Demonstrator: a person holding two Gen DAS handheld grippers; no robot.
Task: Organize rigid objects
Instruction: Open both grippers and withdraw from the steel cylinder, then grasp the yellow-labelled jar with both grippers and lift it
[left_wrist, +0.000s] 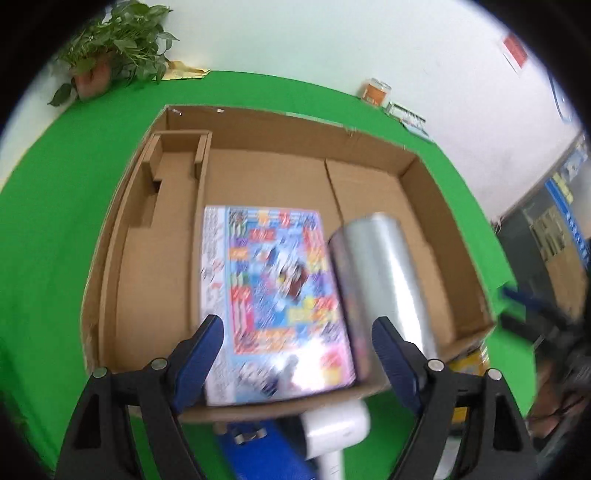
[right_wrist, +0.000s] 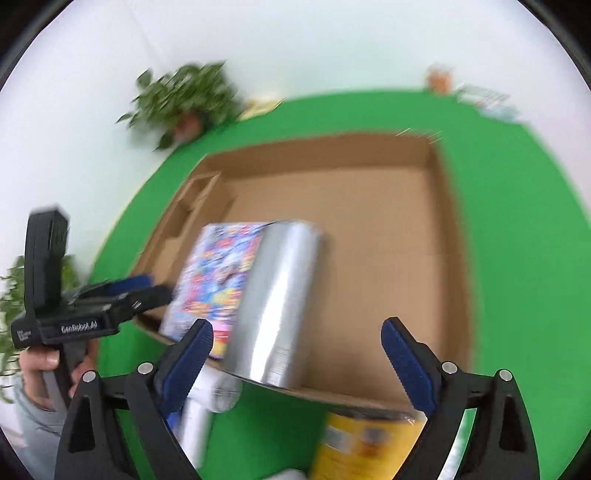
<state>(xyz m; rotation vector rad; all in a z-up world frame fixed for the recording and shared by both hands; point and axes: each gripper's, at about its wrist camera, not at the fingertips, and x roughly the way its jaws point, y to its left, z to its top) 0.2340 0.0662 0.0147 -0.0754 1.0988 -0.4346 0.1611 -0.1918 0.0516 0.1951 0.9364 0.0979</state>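
A shallow cardboard box (left_wrist: 280, 129) (right_wrist: 332, 151) sits on the green table. In it lie a colourful flat book (left_wrist: 273, 280) (right_wrist: 218, 277) and, right beside it, a silver cylinder (left_wrist: 384, 280) (right_wrist: 277, 306) on its side. My left gripper (left_wrist: 298, 326) hovers over the book's near end, jaws wide, pads clear of it. My right gripper (right_wrist: 298, 328) hangs above the cylinder's near end, open and touching nothing. In the right wrist view a hand holds the left gripper (right_wrist: 122, 295) at the box's left corner.
In front of the box lie a white object (left_wrist: 332, 424) (right_wrist: 207, 406), a blue object (left_wrist: 266, 454) and a yellow container (right_wrist: 362, 443) (left_wrist: 469, 362). A potted plant (left_wrist: 110, 48) (right_wrist: 188, 96) and an orange jar (left_wrist: 375, 92) stand at the table's far edge. A cardboard insert (left_wrist: 173, 177) fills the box's left side.
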